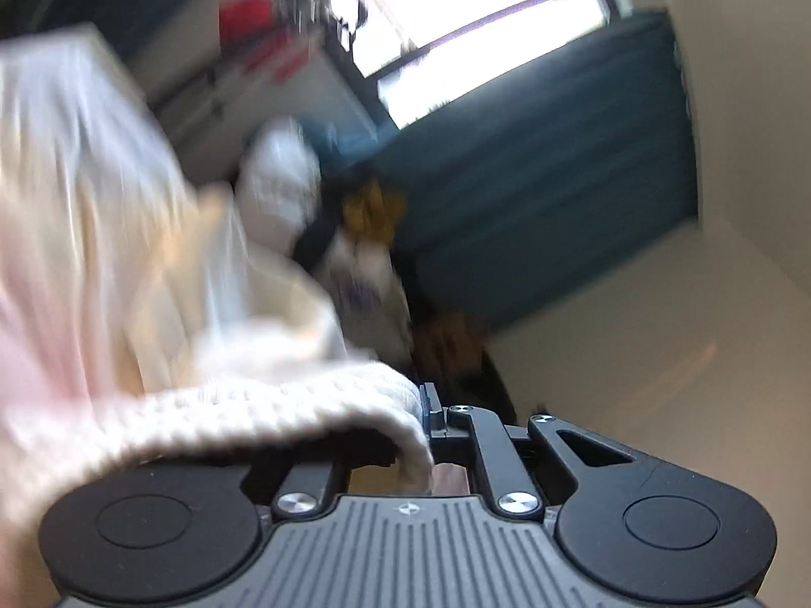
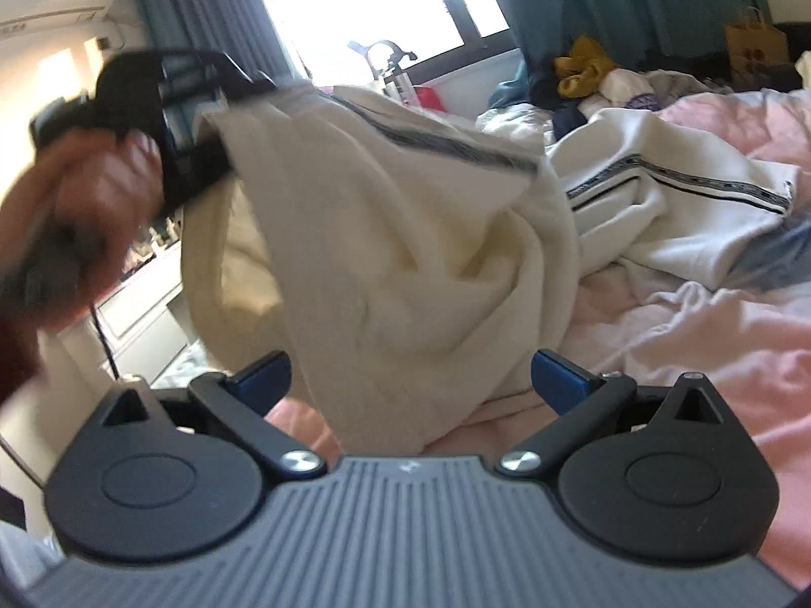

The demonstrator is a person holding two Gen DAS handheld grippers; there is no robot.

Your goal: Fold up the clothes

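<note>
A cream garment point(image 2: 395, 233) with a dark striped trim hangs lifted above the pink bed point(image 2: 709, 354). Its far part point(image 2: 659, 192) still lies on the sheet. In the right wrist view my left gripper point(image 2: 203, 121), carried by a hand point(image 2: 86, 187), is shut on the garment's upper edge. In the blurred left wrist view the ribbed cream hem point(image 1: 253, 405) is pinched in the left gripper point(image 1: 428, 408). My right gripper point(image 2: 410, 375) stands open low in front of the hanging cloth. The cloth falls between its blue fingertips point(image 2: 552, 375) without the pads pressing it.
A heap of other clothes with a yellow piece point(image 2: 583, 66) lies at the bed's far end by a paper bag point(image 2: 755, 50). Teal curtains point(image 1: 532, 192) frame a bright window. A white drawer unit point(image 2: 147, 314) stands left of the bed.
</note>
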